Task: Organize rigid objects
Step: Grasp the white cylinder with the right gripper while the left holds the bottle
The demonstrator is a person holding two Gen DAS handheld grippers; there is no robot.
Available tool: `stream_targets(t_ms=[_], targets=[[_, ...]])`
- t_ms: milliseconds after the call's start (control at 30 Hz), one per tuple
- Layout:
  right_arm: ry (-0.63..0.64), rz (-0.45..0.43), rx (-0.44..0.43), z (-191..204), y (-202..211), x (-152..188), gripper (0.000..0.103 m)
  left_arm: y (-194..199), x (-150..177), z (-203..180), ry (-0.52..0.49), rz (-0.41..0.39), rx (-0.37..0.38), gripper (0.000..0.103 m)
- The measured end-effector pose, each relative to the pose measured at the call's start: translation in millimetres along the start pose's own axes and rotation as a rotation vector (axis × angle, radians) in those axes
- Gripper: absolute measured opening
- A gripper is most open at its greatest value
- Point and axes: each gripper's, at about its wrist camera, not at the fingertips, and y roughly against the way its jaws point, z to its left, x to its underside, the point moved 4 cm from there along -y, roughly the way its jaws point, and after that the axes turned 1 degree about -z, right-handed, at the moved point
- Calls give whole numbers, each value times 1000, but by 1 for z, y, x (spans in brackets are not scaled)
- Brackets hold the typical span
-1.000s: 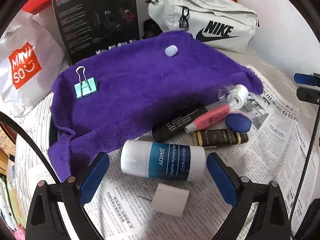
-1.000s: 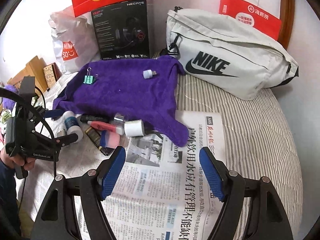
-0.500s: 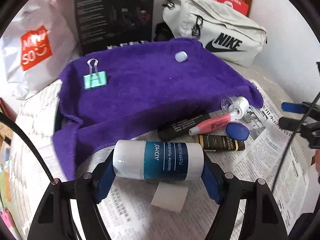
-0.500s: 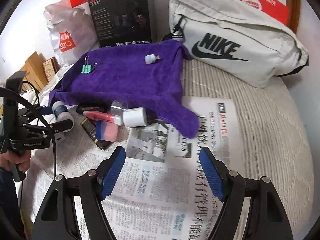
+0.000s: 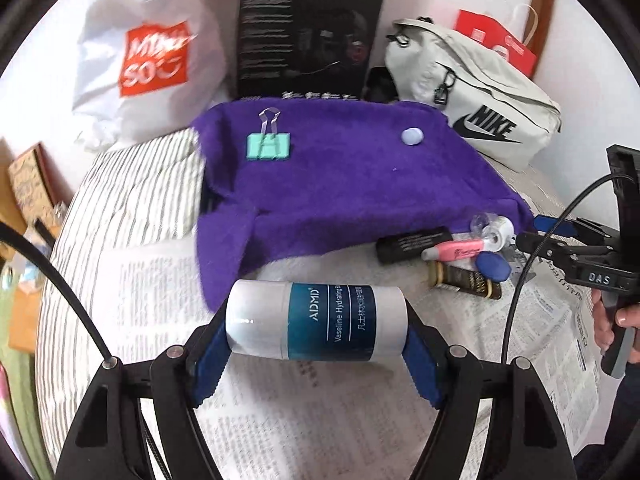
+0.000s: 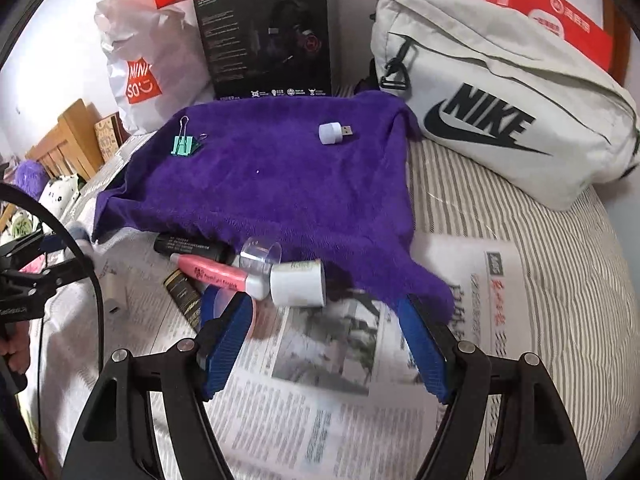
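A purple towel (image 6: 272, 184) covers the bed's far half, newspaper (image 6: 328, 412) the near. The left gripper (image 5: 316, 344) holds the ADMD bottle (image 5: 316, 322) sideways, clamped end to end above the newspaper. The right gripper (image 6: 324, 344) hangs spread wide, nothing between its blue pads, just short of the small white bottle (image 6: 298, 282).

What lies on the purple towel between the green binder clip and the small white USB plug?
Nothing but bare purple towel lies between the binder clip and the USB plug, seen in the right wrist view.
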Motion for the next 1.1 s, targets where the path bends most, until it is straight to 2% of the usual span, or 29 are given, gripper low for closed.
stream_targets(t_ms=[133,367,500,600,867,1100], targets=[[28,23,16,4,-14,0,72,2,12,11,41,7,-13,75],[82,31,52,8,-31,2,50,3,26,16,65,29,-11,75],[71,16,45,7,-38,-1,47,2,27,16,79,29,3,75],[73,27,12,6,-35,0,30,-1,28,14,77,40,4,75],[52,46,31,-10,-13,19,31,-4,29,12,68,45,-11,75],[44,35,29,-14,-14,26,31,-6,30,11,54,47,-32,75]])
